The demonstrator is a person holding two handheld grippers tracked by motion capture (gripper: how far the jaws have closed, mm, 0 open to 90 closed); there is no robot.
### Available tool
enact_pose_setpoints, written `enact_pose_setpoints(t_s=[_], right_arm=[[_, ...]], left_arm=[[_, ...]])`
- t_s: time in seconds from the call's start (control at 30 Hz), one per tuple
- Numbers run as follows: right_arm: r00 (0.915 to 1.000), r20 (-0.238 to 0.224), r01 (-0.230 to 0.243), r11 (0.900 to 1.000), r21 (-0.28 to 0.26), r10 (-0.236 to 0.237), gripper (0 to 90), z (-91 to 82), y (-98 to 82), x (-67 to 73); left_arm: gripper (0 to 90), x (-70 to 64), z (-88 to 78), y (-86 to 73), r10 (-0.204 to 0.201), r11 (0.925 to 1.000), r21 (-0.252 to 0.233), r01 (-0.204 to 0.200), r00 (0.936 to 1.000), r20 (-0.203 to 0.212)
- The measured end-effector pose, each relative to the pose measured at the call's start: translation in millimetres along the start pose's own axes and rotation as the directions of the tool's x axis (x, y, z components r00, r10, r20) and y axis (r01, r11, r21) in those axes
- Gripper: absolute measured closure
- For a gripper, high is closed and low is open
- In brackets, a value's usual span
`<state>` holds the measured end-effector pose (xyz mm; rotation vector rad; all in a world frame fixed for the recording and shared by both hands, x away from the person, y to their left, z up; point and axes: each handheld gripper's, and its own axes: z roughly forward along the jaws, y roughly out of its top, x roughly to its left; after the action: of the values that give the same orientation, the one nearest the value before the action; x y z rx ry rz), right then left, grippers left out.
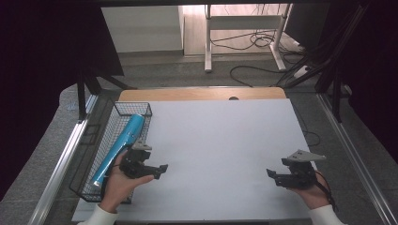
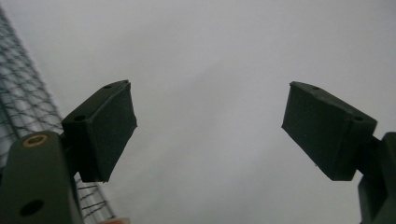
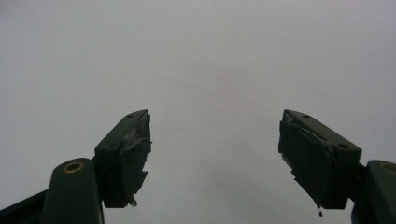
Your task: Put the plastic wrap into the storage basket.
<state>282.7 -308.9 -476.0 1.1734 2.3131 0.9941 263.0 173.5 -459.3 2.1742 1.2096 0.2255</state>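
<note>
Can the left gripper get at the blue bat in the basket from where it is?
Probably yes: the left gripper is open beside the wire basket, whose top is open, with the bat lying uncovered inside.

High view: illumination is even and diffuse. The white counter (image 1: 220, 154) ahead of both tongs is the brightest area, without glare. Both upper corners are almost black. Soft, short shadows lie directly under the left tongs (image 1: 158, 171) and right tongs (image 1: 272, 175). Detail is slightly soft overall.

Left gripper view: dim and grey, darkening toward the corners. The wire basket (image 2: 21, 107) beside the left tongs (image 2: 210, 130) is blurred.

Right gripper view: brighter. The right tongs (image 3: 215, 156) appear as near-silhouettes with frayed pad edges resolved.
</note>
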Motion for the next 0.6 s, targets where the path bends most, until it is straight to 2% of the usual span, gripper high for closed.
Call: enact_pose_setpoints(t_s=[0.1,0.23,0.3,0.6], right_arm=[[0.9999,-0.015,0.008,1.000,0.004,-0.007,24.8,3.5,0.4,5.6],[0.9994,-0.032,0.012,1.000,0.009,-0.012,24.6,6.9,-0.5,9.6],[0.9991,-0.037,0.019,1.000,0.012,-0.018,24.4,8.7,-0.9,12.2],[0.9985,-0.042,0.036,0.999,0.007,-0.036,23.8,8.8,-1.0,14.2]], left_arm=[[17.1,-10.0,11.1,-4.5,0.012,0.9999,0.003,-0.012,0.9997,0.019],[17.8,-12.3,18.8,-7.7,0.002,0.9998,-0.022,-0.001,0.9994,0.033],[17.9,-12.9,21.0,-8.5,0.003,0.9999,-0.014,-0.003,0.9995,0.032],[18.0,-14.0,19.4,-9.5,0.000,0.9994,-0.035,0.001,0.9995,0.031]])
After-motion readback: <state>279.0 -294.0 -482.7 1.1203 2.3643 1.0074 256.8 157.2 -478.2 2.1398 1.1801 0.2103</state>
